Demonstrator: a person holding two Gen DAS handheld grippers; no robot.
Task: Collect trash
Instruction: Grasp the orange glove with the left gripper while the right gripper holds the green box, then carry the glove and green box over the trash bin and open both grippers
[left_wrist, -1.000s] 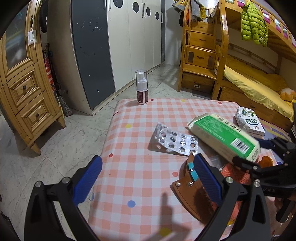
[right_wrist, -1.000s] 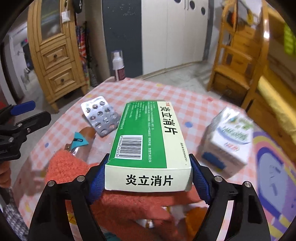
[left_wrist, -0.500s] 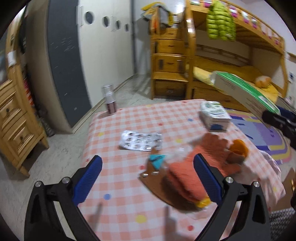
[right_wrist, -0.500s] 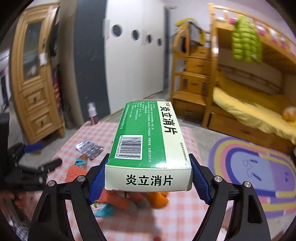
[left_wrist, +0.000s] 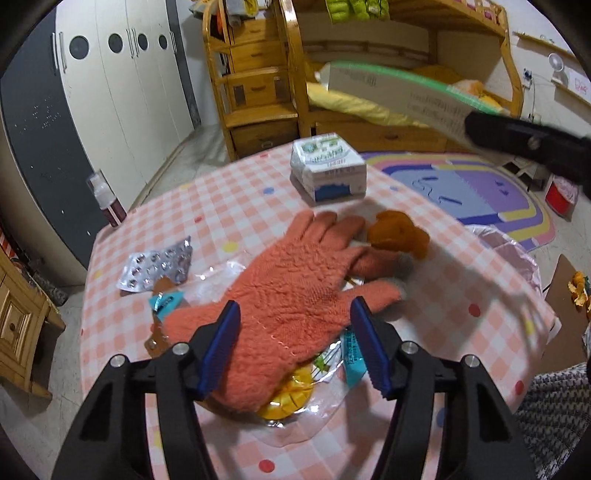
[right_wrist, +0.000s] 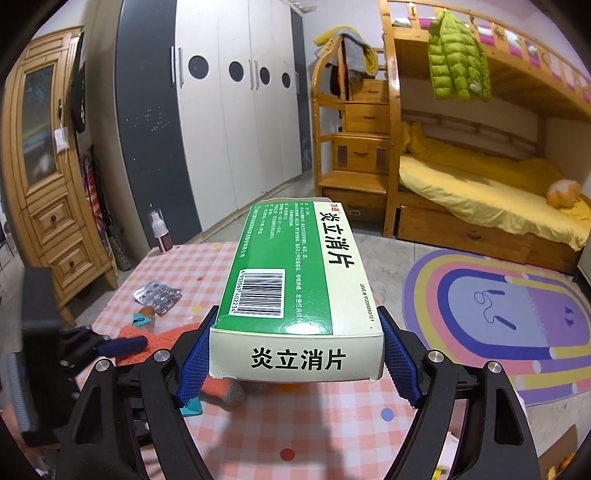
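Narrowing around the cuff of the orange glove (left_wrist: 295, 291), the left gripper (left_wrist: 295, 347) fingers have just been closing; the glove is between the blue pads, but firm contact is not confirmed, so no grasp yet. A second ago these fingers were fully spread over bare checked cloth; now they are brought down over the pile. The green medicine box (right_wrist: 295, 295) is clamped by the right gripper (right_wrist: 295, 354), pads pressed on both long sides, and is now carried well above the counter (right_wrist: 207, 273) instead of just over it. Under and beside the glove lie clear wrappers, a blister pack (left_wrist: 157, 266), orange peel (left_wrist: 399, 236) and a white carton (left_wrist: 328, 171). Judgement: box collected, awaiting disposal; the glove is probably being shifted to expose trash beneath.
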